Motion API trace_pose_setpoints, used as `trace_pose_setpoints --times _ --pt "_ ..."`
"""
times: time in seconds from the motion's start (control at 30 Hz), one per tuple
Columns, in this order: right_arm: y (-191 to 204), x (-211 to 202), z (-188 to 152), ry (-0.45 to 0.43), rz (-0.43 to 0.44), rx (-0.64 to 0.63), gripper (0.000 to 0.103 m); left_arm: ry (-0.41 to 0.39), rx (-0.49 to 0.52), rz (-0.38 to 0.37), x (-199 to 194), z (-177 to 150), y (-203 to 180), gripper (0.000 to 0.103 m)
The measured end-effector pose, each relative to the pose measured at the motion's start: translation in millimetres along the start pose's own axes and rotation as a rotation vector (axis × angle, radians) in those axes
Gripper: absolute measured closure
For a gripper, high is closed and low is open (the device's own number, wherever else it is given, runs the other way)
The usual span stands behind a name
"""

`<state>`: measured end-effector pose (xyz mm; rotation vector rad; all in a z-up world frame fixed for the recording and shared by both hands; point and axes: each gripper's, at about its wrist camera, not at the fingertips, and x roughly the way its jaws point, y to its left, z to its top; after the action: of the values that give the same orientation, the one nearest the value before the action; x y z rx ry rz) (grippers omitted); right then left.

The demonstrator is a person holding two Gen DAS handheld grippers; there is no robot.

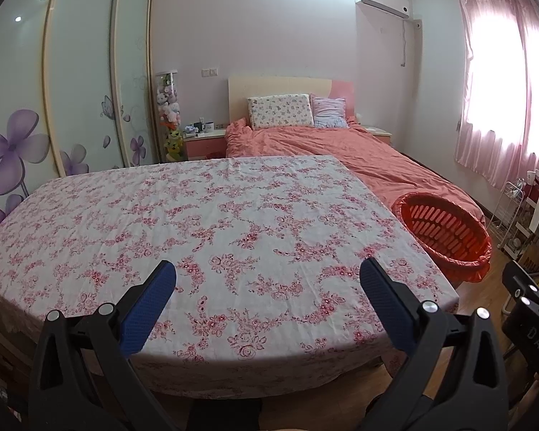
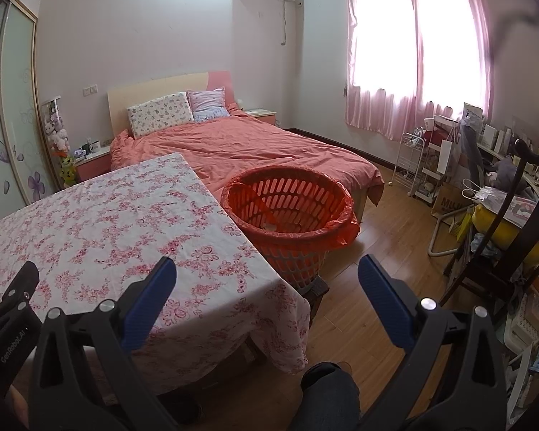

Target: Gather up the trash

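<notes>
Wardrobe [image 1: 72, 82]: stood at far left, sliding glass doors with purple flowers.

Table [image 1: 204, 222]: covered in a pink floral cloth; no trash showed on it in either view.

Left tool [image 1: 267, 274]: hung above the table's near edge, blue fingers spread wide, nothing between them.

Bed [image 1: 341, 147]: lay behind the table, salmon cover, two pillows at the head.

Basket [image 2: 287, 212]: red, slotted plastic, lined with a thin red bag folded over the rim; it stood just beside the table's right edge, apparently raised on a dark stool of which only a corner showed.

Trash [image 2: 269, 225]: a pale scrap lay at the bottom of the basket; it was small and dim, possibly crumpled paper. If so, it would be light and soft, crushing easily, best pinched across its bulk. The bag would be flimsy and slippery, best gathered at the rim fold.

Right tool [image 2: 267, 269]: hung past the table's right corner, over the floor near the basket, fingers equally wide, holding nothing.

Clutter [image 2: 485, 186]: rack, chair, bags and boxes stood along the right wall below the pink curtain [image 2: 413, 46].

Views compared: only the right wrist camera looked into the basket and showed the scrap, the cluttered wall and the person's knee; the left wrist camera gave the whole table top and the wardrobe, with the basket seen only edge-on.
</notes>
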<state>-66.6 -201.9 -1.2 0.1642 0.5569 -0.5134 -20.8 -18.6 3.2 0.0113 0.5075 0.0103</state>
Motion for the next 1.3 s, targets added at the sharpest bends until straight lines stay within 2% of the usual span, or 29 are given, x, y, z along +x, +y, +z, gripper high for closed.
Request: trace_pose_setpoints --times 1.3 --pt "0.6 0.1 0.2 0.000 0.002 -0.001 0.004 0.010 -0.007 0.002 2.4 0.9 3.5 0.002"
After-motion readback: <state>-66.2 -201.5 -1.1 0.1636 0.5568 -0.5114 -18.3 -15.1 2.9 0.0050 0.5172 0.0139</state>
